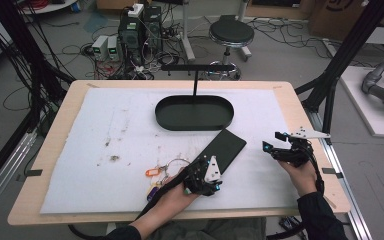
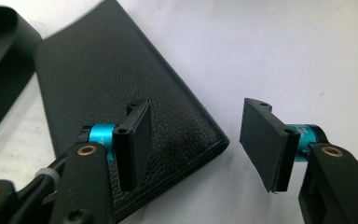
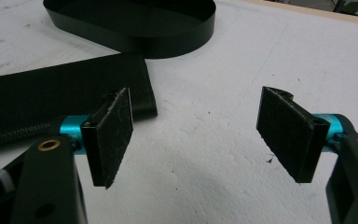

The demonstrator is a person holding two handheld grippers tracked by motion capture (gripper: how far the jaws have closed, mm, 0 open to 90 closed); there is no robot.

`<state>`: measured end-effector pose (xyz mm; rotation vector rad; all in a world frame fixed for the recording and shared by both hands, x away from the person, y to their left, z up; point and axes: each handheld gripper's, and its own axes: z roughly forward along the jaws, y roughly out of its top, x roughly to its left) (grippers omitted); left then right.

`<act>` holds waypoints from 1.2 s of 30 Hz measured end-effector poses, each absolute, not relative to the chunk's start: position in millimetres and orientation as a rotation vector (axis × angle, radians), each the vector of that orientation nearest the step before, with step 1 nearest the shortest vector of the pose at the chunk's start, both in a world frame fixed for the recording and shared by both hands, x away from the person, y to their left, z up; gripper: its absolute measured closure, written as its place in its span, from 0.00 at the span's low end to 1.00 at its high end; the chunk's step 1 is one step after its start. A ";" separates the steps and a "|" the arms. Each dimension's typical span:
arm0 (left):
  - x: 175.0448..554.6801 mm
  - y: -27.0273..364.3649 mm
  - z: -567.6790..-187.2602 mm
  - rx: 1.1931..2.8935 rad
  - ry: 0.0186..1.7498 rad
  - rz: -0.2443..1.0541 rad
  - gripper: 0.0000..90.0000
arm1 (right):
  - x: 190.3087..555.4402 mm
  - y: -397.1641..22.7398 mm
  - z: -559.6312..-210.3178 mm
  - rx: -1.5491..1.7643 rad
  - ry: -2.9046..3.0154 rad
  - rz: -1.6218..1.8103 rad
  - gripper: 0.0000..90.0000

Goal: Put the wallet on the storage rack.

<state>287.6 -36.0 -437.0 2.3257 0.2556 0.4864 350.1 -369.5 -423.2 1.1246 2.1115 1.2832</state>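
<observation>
A long black leather wallet (image 1: 223, 147) lies slanted on the white mat (image 1: 120, 125), just in front of the black oval tray (image 1: 195, 124). My left gripper (image 1: 205, 167) is at the wallet's near end and stands open. In the left gripper view, the left gripper (image 2: 198, 140) has its left pad over the wallet (image 2: 121, 79) and its right pad beyond the wallet's corner, neither pressing on it. My right gripper (image 1: 272, 141) hovers open to the right of the wallet. In the right gripper view, the right gripper (image 3: 196, 130) has only bare mat between its pads.
A bunch of keys with an orange tag (image 1: 154, 173) lies left of my left hand. A black T-shaped hook bar (image 1: 196, 67) rises behind the tray. The tray wall (image 3: 135, 37) stands beyond the wallet (image 3: 51, 93). A stool (image 1: 231, 32) and cables are on the floor behind the table.
</observation>
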 end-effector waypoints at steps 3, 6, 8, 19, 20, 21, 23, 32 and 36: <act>286.9 -38.4 -439.0 2.350 0.232 0.533 0.50 | 349.7 -369.7 -422.9 1.124 2.112 1.285 0.30; 285.6 -40.1 -440.0 2.364 0.225 0.555 0.52 | 350.0 -370.3 -423.0 1.123 2.107 1.284 0.30; 283.9 -41.6 -441.0 2.370 0.203 0.581 0.56 | 350.1 -370.2 -423.0 1.121 2.107 1.283 0.30; 280.1 -37.4 -432.7 2.371 0.126 0.540 0.85 | 349.5 -370.2 -422.5 1.120 2.107 1.289 0.30; 280.5 -36.3 -432.1 2.361 0.132 0.532 0.86 | 349.3 -370.2 -422.4 1.124 2.104 1.292 0.30; 281.4 -34.7 -430.7 2.354 0.130 0.525 0.86 | 349.3 -370.2 -422.4 1.124 2.104 1.292 0.30; 282.9 -30.5 -426.9 2.330 0.129 0.512 0.87 | 349.1 -370.8 -422.1 1.121 2.102 1.299 0.30; 290.0 3.8 -400.4 2.111 0.184 0.353 0.89 | 347.2 -372.1 -419.9 1.101 2.088 1.323 0.31; 289.4 20.5 -389.8 2.044 0.199 0.312 0.89 | 346.0 -370.0 -418.9 1.063 2.092 1.344 0.31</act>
